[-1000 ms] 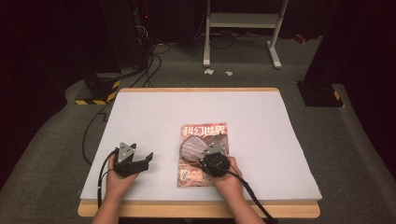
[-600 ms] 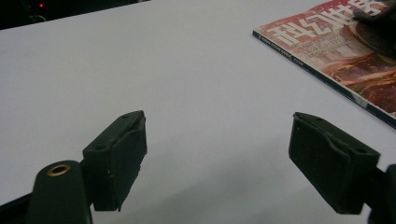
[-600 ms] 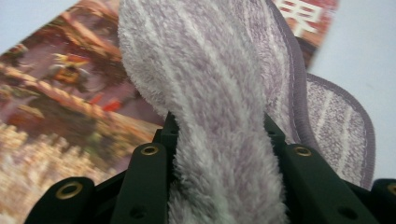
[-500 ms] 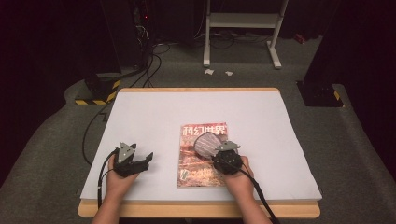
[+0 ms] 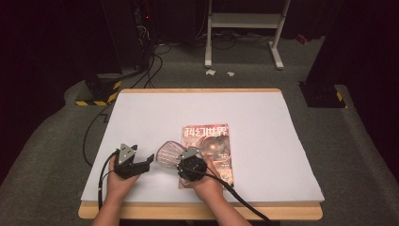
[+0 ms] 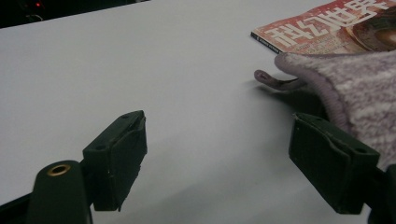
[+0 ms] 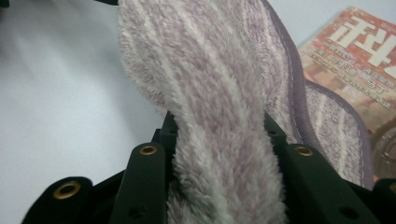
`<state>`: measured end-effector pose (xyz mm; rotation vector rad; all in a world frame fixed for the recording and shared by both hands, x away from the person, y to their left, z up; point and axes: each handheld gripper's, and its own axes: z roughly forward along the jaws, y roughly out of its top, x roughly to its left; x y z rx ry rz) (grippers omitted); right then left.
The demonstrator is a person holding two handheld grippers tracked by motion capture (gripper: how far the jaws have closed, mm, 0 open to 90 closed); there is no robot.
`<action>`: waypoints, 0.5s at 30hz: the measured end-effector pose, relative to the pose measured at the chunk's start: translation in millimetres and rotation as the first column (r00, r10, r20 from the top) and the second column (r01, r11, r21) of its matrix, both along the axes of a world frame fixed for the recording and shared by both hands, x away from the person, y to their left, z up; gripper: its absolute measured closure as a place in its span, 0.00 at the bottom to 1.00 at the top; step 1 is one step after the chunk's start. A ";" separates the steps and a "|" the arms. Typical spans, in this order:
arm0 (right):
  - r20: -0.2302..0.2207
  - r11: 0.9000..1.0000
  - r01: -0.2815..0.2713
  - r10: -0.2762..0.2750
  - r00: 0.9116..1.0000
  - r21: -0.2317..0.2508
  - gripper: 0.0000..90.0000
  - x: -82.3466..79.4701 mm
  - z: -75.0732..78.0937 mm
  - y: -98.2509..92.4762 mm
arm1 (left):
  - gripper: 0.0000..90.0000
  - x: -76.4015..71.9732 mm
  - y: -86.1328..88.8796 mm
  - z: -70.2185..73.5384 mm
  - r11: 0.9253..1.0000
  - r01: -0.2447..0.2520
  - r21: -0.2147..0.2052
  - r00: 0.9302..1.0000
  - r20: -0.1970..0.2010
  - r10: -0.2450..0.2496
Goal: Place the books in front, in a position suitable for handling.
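Note:
A fluffy purple-and-white cloth (image 5: 167, 151) hangs over the left edge of a red-covered magazine (image 5: 211, 141) on the white table (image 5: 263, 117). My right gripper (image 5: 179, 158) is shut on the cloth (image 7: 210, 70), which bulges up between its two black jaws, with the magazine (image 7: 350, 51) just beyond. My left gripper (image 5: 148, 162) rests on the table to the left, open with nothing between its fingers. In the left gripper view the left gripper (image 6: 219, 126) faces bare table, with the cloth (image 6: 359, 88) by its right jaw and the magazine (image 6: 327, 28) behind.
The table's wooden front edge (image 5: 197, 211) lies under both forearms. Beyond the far edge are grey carpet, black cables (image 5: 141, 70), a white metal stand (image 5: 242, 28) and a yellow-and-black striped block (image 5: 94, 100).
My right gripper has carried the cloth leftward, from over the magazine cover to its left edge, closer to the left gripper. The left gripper has stayed put.

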<state>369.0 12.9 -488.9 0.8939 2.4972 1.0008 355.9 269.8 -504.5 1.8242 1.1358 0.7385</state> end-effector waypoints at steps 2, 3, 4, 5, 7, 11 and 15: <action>0.006 1.000 0.025 -0.025 1.000 -0.006 0.72 2.3 0.0 -10.9 | 0.22 0.0 -0.3 -0.1 1.000 -0.003 -0.003 1.000 -0.001 0.003; 0.007 0.999 0.041 -0.041 0.999 -0.007 0.72 3.9 0.0 -18.5 | 0.22 0.0 -0.3 -0.1 1.000 -0.002 -0.001 1.000 -0.001 0.002; 0.005 0.997 0.080 -0.080 0.997 -0.003 0.72 6.8 -0.1 -36.6 | 0.22 -0.1 -0.5 -0.1 1.000 -0.004 -0.003 1.000 -0.001 0.004; 0.005 0.997 0.080 -0.080 0.997 -0.003 0.72 6.8 -0.1 -36.6 | 0.22 -0.2 -0.6 -0.1 1.000 -0.004 -0.001 1.000 0.000 0.004; 0.011 0.992 0.123 -0.123 0.992 -0.006 0.72 9.5 0.3 -57.3 | 0.22 -0.3 -0.9 -0.1 1.000 -0.003 0.002 1.000 0.002 0.003; 0.015 0.967 0.254 -0.254 0.967 -0.013 0.72 19.1 1.6 -110.4 | 0.22 -0.1 -0.8 -0.1 1.000 -0.004 0.002 1.000 -0.001 0.004; 0.021 0.953 0.301 -0.300 0.954 -0.028 0.72 25.9 4.0 -130.1 | 0.22 0.6 -1.1 -0.2 1.000 -0.003 0.004 1.000 -0.004 0.003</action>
